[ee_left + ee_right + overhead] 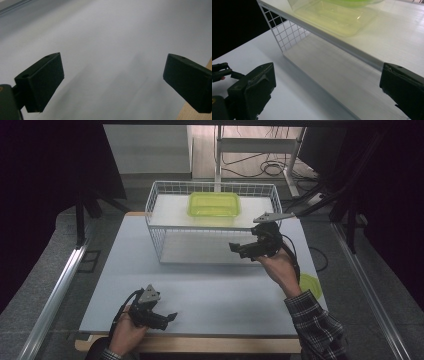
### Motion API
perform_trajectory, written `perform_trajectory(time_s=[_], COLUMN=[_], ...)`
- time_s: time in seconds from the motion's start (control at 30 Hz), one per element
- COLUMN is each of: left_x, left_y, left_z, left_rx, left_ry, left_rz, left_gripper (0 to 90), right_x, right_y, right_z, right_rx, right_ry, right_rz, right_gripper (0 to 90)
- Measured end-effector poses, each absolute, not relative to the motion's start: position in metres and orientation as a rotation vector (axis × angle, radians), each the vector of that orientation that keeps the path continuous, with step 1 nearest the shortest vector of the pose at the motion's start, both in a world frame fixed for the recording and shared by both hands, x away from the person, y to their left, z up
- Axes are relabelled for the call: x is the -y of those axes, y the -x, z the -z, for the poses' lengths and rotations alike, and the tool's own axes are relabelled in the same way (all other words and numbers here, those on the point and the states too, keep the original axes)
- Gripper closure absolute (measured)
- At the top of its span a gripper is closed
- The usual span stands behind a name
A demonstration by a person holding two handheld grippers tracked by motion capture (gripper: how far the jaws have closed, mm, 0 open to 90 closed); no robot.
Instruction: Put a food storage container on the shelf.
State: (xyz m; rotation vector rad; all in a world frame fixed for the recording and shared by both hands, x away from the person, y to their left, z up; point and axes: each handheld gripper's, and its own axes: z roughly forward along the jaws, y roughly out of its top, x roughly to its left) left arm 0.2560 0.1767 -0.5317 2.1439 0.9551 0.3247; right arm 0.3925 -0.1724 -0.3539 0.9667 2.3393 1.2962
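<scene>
Container handling notes: the translucent yellow-green rectangular plastic container [214,204] is sitting on the top shelf of the white wire-mesh rack [155,227], roughly centred and toward the back edge of that shelf, upright, apart from the mesh walls. The right gripper [235,248] is hovering just in front of the rack, at its right front corner, jaws spread wide with nothing between them; in the right gripper view the container [337,15] is lying above and beyond the jaws, not touching them. The left gripper [170,317] is resting well in front of the rack near the table's near edge, jaws also spread and empty, pointing over the bare white table [105,37]. Judging by the thin see-through walls, the container is looking light, semi-rigid and probably empty, so it is likely flexing under a hard squeeze and sliding easily on the smooth shelf board. Glossy plastic is suggesting a slippery grip. Best hold, in my view: pinching one side wall at the rolled rim, one jaw inside and one outside, near the middle of the front long side facing the rack's open front. A flat yellow-green piece [310,285] is lying to the right of the rack's front, beside the right forearm, possibly its lid; cannot confirm.
</scene>
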Motion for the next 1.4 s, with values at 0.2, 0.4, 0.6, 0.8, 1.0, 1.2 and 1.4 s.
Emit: perform_trajectory(time_s=[0.2,0.4,0.6,0.8,1.0,1.2,1.4], left_x=[-0.176,-0.176,-0.176,-0.176,-0.176,-0.176,-0.176], left_y=[-0.255,-0.255,-0.255,-0.254,-0.254,-0.254,-0.254], left_z=[0.531,0.530,0.530,0.530,0.529,0.529,0.529], left_rx=[-0.942,-0.938,-0.933,-0.930,-0.927,-0.926,-0.924], left_ry=[-2.145,-2.139,-2.134,-2.133,-2.131,-2.130,-2.130], left_rz=[-0.328,-0.339,-0.343,-0.349,-0.355,-0.358,-0.360], left_gripper=[3.2,3.2,3.2,3.2,3.2,3.2,3.2], right_x=[0.174,0.176,0.178,0.181,0.184,0.187,0.193], right_y=[-0.384,-0.378,-0.370,-0.363,-0.356,-0.350,-0.344], right_z=[0.363,0.372,0.383,0.392,0.402,0.410,0.419], right_rx=[-2.341,-2.347,-2.344,-2.342,-2.342,-2.343,-2.340], right_ry=[-0.951,-0.951,-0.939,-0.935,-0.935,-0.937,-0.957], right_rz=[-1.297,-1.297,-1.291,-1.294,-1.287,-1.282,-1.277], right_gripper=[0.3,0.3,0.4,0.6,0.6,0.6,0.6])
